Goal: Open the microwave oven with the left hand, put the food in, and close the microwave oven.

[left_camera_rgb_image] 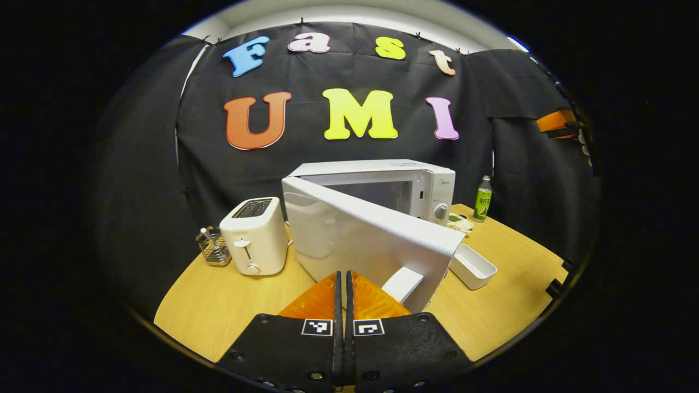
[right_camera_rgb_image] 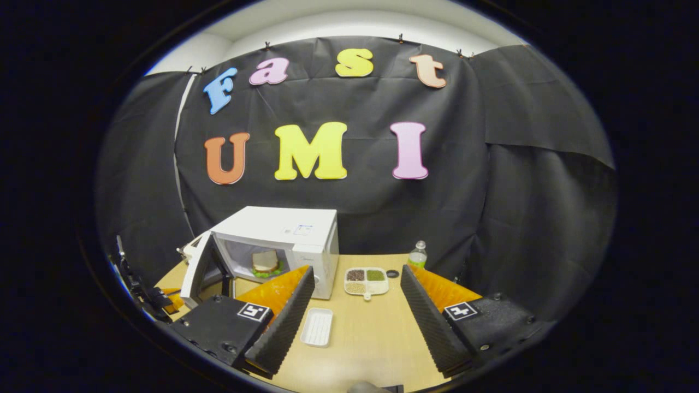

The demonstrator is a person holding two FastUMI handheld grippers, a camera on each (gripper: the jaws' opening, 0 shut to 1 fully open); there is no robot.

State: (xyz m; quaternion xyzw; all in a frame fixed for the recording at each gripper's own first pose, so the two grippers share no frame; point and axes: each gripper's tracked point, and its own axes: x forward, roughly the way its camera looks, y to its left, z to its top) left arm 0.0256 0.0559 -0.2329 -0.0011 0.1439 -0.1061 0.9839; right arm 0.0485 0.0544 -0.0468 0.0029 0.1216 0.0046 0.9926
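Observation:
The white microwave (left_camera_rgb_image: 382, 180) stands at the back of the wooden table with its door (left_camera_rgb_image: 360, 240) swung partly open toward me. My left gripper (left_camera_rgb_image: 344, 275) is shut with nothing between its fingers, close in front of the door's outer face, just left of the door handle (left_camera_rgb_image: 404, 284). In the right gripper view the microwave (right_camera_rgb_image: 295, 226) shows its open cavity, and a sandwich on a green plate (right_camera_rgb_image: 266, 263) sits inside. My right gripper (right_camera_rgb_image: 357, 270) is open and empty above the table, to the right of the microwave.
A white toaster (left_camera_rgb_image: 254, 234) and a wire basket (left_camera_rgb_image: 213, 248) stand left of the microwave. An empty white tray (right_camera_rgb_image: 318, 326), a sectioned dish of grains (right_camera_rgb_image: 367, 280) and a green bottle (right_camera_rgb_image: 418, 255) lie to its right.

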